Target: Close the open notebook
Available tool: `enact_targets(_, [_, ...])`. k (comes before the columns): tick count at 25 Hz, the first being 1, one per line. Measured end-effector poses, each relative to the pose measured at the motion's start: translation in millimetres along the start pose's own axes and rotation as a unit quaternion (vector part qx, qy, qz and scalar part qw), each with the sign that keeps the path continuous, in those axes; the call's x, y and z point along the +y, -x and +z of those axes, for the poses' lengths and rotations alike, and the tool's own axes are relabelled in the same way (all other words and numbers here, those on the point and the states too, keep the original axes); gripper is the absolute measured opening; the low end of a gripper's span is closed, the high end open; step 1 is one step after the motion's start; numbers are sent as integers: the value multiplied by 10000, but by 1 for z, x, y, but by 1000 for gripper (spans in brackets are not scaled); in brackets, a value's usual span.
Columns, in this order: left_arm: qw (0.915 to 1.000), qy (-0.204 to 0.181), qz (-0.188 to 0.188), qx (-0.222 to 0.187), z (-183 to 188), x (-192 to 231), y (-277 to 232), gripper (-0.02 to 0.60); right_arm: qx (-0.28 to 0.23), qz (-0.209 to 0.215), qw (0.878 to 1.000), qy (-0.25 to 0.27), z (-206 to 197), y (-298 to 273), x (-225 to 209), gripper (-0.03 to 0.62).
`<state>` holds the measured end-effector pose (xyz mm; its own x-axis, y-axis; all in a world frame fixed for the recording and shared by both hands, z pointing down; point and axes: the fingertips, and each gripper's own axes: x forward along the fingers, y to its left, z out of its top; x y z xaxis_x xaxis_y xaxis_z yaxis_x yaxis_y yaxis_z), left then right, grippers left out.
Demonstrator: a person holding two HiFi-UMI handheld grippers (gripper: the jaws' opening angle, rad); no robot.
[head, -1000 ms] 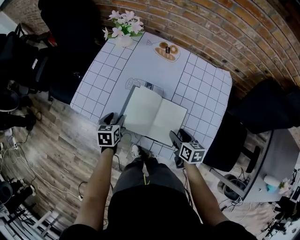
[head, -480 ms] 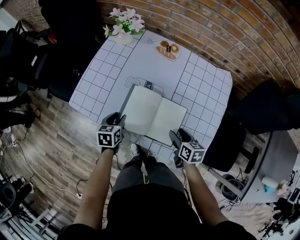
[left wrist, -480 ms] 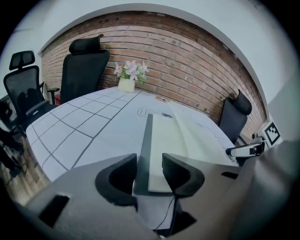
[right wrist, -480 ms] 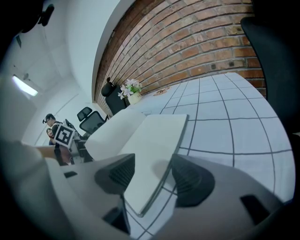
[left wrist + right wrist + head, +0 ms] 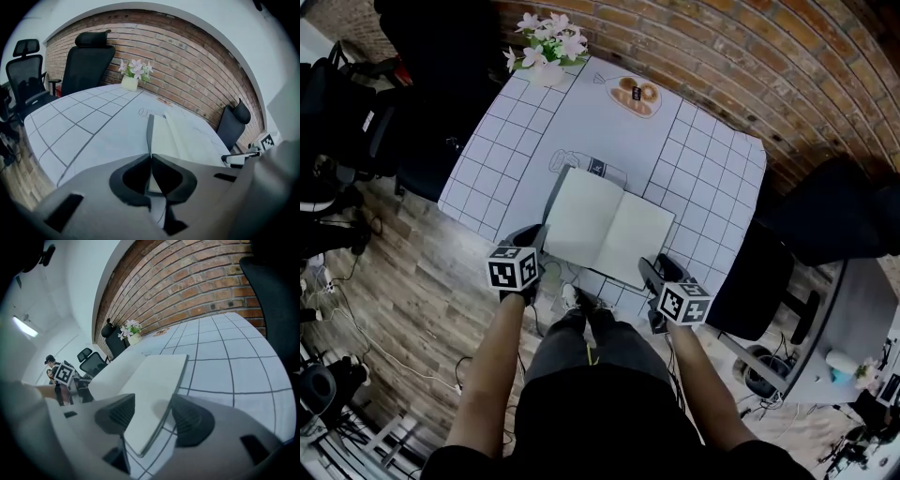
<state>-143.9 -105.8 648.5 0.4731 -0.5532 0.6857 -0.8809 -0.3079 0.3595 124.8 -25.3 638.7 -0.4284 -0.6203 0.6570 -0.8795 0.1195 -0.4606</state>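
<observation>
Status: notebook lies fully open and flat, both pages face up, at the centre of the head view on the near part of the gridded worktop, so the close itself is not done yet. Left tool has just been closing and its jaws now sit together on the thin outer edge of the notebook's left cover, at the near left corner; in the left gripper view that edge runs straight into the pinch, so I read it as clenched on the cover. Right tool is released: jaws stand apart and straddle the near right corner of the notebook, 1 jaw over the page, the other just beside the edge, with a visible gap and no squeeze. Cover has not lifted in any view. My read: the grasp is done, roughly the first third of the job. What's left: lift the left cover, swing it over the spine onto the right page, let go. The right tool looks placed to steady the right half, but it will have to clear that corner before the cover lands. Flowers and plate at the top of the frame are well apart from the work
</observation>
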Motion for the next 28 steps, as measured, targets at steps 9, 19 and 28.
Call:
enact_targets(9, [9985, 409, -287, -245, 6, 1, 7, 28, 3, 39, 10000, -52, 0, 0, 0, 244])
enact_targets(19, [9939, 168, -779, -761, 38, -36, 42, 28, 2, 80, 9999, -72, 1, 1, 0, 244])
enact_targets(28, [9875, -21, -1145, -1086, 53, -77, 63, 28, 16, 174, 9998, -116, 0, 0, 1, 244])
